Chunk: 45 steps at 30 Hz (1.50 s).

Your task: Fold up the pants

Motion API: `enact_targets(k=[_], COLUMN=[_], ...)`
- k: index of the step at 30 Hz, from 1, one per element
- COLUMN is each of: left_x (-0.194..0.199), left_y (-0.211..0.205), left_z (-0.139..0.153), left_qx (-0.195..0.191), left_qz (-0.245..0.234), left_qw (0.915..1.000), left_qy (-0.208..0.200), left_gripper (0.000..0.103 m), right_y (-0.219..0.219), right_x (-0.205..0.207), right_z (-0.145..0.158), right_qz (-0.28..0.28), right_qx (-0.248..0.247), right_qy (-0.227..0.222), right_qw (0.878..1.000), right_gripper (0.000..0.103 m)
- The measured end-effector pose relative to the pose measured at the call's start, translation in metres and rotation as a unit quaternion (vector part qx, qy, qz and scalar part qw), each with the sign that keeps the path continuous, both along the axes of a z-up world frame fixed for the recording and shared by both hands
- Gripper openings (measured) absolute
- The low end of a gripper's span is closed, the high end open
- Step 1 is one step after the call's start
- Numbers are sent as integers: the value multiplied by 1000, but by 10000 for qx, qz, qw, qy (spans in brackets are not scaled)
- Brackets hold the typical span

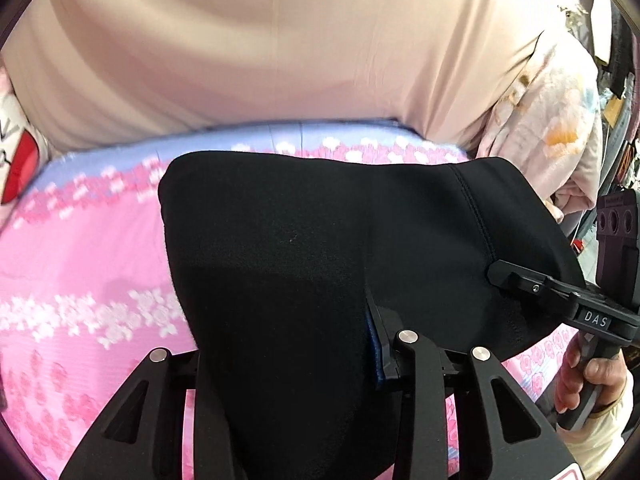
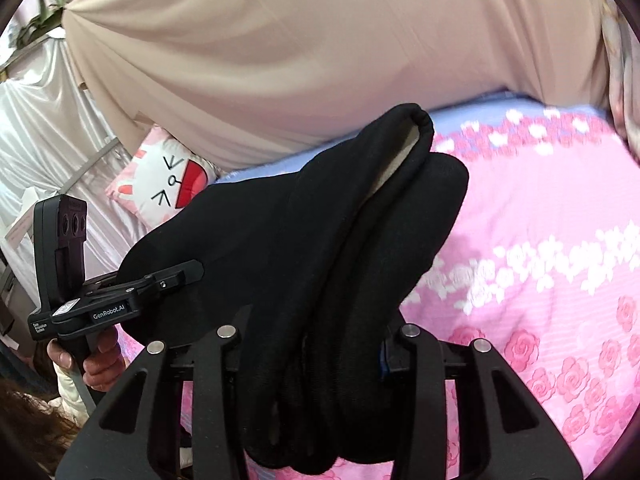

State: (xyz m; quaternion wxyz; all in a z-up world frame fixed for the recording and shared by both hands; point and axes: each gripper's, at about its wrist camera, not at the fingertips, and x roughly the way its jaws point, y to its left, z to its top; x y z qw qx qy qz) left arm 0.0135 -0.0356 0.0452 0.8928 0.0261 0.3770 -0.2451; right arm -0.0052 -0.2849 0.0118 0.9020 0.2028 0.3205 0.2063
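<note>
A beige curtain [image 1: 280,52] filled the background of both views. Below it lay a pink floral sheet [image 1: 80,248], its print blurred in places. The black pants [image 1: 300,240] were lifted above the sheet, bunched and draped between the two grippers; folds hid most of the garment's shape, and its lower part was cut off at the frame edge.

The left gripper [image 1: 288,364] was closed on the pants; cloth covered one finger completely, so only part of the grip was visible. The right gripper [image 2: 316,364] was likewise clamped on a thick bundle of the pants, its fingertips buried in fabric.

A cat pillow [image 2: 160,184] sat half hidden behind the pants at the sheet's edge. A hand [image 2: 100,364] gripped the left gripper's handle, partly cut off.
</note>
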Motion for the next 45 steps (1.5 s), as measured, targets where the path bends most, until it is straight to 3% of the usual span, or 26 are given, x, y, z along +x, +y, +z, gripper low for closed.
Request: enact_targets(k=[12, 21, 27, 31, 35, 45], left_x=[-8, 12, 38, 62, 96, 191], left_y=[16, 21, 16, 9, 5, -3], left_z=[81, 163, 190, 194, 186, 115], left_qx=[-50, -346, -366, -283, -247, 8], left_qz=[26, 68, 183, 266, 358, 515], left_qw=[9919, 9707, 9586, 9550, 9592, 9763], left_qy=[-1271, -2376, -2820, -2941, -2793, -2102], left_gripper=[33, 34, 35, 35, 35, 35], right_y=[11, 8, 8, 7, 7, 6], right_x=[0, 21, 56, 82, 121, 210], right_z=[92, 182, 212, 216, 204, 130], right_qz=[-78, -158, -184, -191, -186, -169], right_qx=[-178, -289, -259, -184, -53, 120], right_qy=[-1113, -2176, -2479, -2533, -2360, -1537], right_qw=[9936, 9755, 9683, 9670, 9716, 9879], right_gripper=[38, 38, 38, 38, 38, 38])
